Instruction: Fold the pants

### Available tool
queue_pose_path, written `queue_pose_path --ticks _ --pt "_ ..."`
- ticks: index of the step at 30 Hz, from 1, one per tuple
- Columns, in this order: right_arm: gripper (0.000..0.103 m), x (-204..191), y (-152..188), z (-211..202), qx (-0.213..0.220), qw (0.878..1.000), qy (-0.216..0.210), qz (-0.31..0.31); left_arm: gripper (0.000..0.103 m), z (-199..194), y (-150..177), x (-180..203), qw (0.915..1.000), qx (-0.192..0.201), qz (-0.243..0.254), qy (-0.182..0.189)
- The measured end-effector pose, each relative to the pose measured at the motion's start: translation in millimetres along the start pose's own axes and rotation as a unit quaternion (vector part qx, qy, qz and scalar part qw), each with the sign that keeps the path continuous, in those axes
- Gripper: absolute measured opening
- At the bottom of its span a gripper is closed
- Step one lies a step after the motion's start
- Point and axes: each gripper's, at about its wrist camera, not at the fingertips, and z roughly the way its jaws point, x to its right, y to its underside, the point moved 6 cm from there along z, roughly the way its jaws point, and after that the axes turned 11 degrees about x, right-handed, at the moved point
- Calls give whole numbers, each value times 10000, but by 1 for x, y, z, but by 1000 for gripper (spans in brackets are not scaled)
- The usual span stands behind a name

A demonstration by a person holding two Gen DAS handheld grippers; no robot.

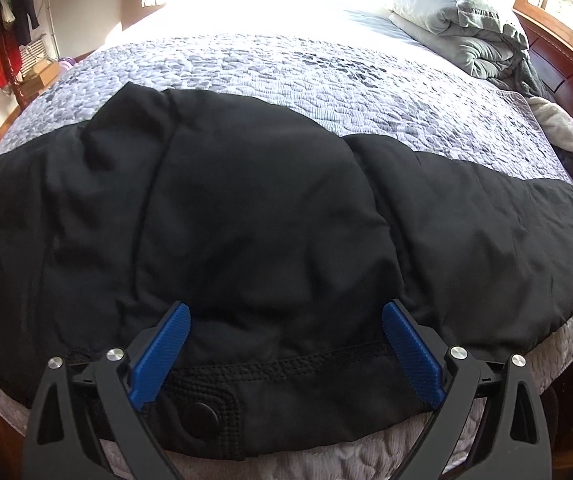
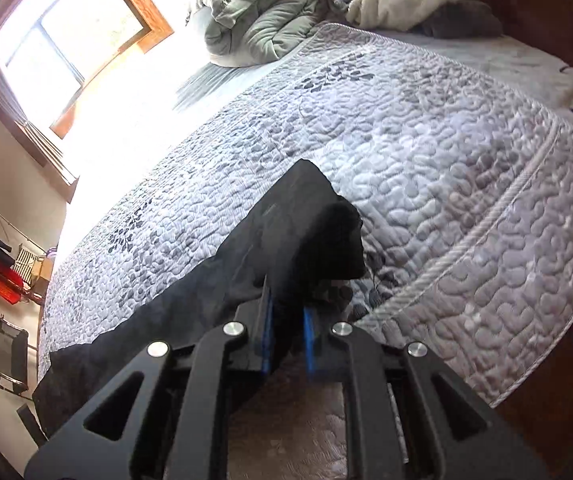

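Note:
Black pants (image 1: pixel 246 220) lie spread across the near edge of the bed, waistband with a snap button (image 1: pixel 200 412) toward me. My left gripper (image 1: pixel 286 320) is open, its blue pads (image 1: pixel 166 352) straddling the waistband area just above the fabric. In the right wrist view my right gripper (image 2: pixel 288 320) is shut on a bunched end of the pants (image 2: pixel 310 232), which is lifted off the quilt and tilted; the rest of the fabric trails down to the left.
The bed carries a grey pebble-pattern quilt (image 1: pixel 306 76) (image 2: pixel 426 152). A rolled grey comforter (image 1: pixel 454 20) (image 2: pixel 258 12) and a cream blanket (image 2: pixel 402 0) lie at the head by a wooden headboard (image 1: pixel 566 80). A window (image 2: pixel 66 32) is at the left.

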Motion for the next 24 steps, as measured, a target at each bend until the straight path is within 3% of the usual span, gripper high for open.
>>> queue_pose_path --ticks 3,7,11,14,17,20,24 --pt "10 28 14 15 -393 9983 398 131 99 10 -1 8 9998 -18 128 -141" --pt "15 73 72 41 -1017 9908 842 310 99 14 4 13 9985 16 443 -331" --pt "32 80 85 36 -956 9910 812 472 99 9 5 10 9988 41 454 -203" --pt "45 69 89 20 -905 9916 820 423 99 0 4 4 9999 -4 164 -26" --pt "46 44 102 0 -946 9932 548 403 99 -13 0 -5 9996 57 -245 119" --pt "46 -1 131 -9 -1228 9919 3 332 99 -20 -2 -15 9988 128 -469 69" --pt "45 -54 171 2 -1744 9814 -663 447 99 -24 -2 -15 9992 164 -360 -9"
